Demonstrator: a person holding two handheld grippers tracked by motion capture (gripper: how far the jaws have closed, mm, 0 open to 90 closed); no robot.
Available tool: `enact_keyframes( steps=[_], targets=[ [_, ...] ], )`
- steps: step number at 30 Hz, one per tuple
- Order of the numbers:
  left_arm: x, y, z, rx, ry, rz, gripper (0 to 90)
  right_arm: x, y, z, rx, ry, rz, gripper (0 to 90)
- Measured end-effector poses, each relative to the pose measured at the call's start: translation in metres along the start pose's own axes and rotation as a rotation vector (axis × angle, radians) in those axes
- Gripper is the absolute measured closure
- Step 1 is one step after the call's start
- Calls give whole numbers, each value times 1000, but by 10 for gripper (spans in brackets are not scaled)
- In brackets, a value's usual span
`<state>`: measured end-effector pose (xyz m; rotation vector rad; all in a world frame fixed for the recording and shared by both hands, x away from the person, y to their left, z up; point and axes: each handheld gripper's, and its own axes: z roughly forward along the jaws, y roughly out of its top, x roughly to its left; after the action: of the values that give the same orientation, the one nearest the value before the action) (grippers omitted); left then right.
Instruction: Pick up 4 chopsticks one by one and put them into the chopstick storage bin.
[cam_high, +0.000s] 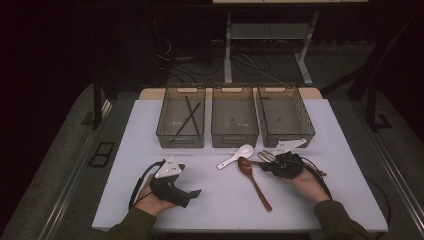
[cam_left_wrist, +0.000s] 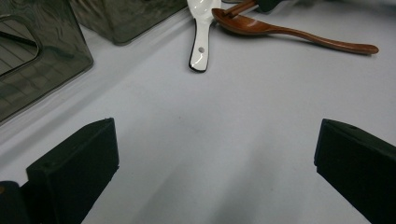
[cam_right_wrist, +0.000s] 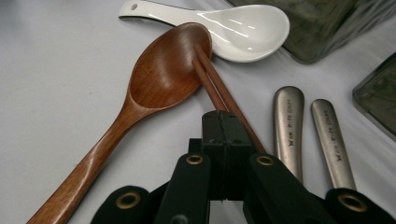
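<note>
My left gripper (cam_high: 192, 192) rests low at the front left of the white table (cam_high: 125, 165), held by a hand. In its own view the left gripper (cam_left_wrist: 215, 177) is open, with bare table between the jaws. My right gripper (cam_high: 265, 165) sits right of centre. In its own view the right gripper (cam_right_wrist: 225, 126) is shut, its jaws meeting in a thin seam. A pair of brown chopsticks (cam_right_wrist: 210, 77) runs under its right jaw, tips resting in the bowl of a wooden spoon (cam_right_wrist: 159, 74). A white ceramic spoon (cam_right_wrist: 243, 32) lies just beyond.
Three clear grey bins (cam_high: 235, 117) stand in a row at the back; the left bin (cam_high: 181, 117) holds dark chopsticks. Two metal utensil handles (cam_right_wrist: 288, 126) lie right of my right gripper. The wooden spoon (cam_high: 254, 182) and white spoon (cam_high: 235, 156) lie mid-table.
</note>
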<state>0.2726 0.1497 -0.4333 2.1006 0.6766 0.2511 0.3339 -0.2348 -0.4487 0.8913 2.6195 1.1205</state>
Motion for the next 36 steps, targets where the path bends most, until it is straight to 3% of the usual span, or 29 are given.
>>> enact_keyframes(
  steps=[23, 36],
  targets=[
    [0, 0, 0, 1, 0, 1, 0, -15, 8, 4, -34, -58, 30, 896],
    [0, 0, 0, 3, -1, 0, 0, -10, 8, 5, -14, -10, 23, 895]
  ],
)
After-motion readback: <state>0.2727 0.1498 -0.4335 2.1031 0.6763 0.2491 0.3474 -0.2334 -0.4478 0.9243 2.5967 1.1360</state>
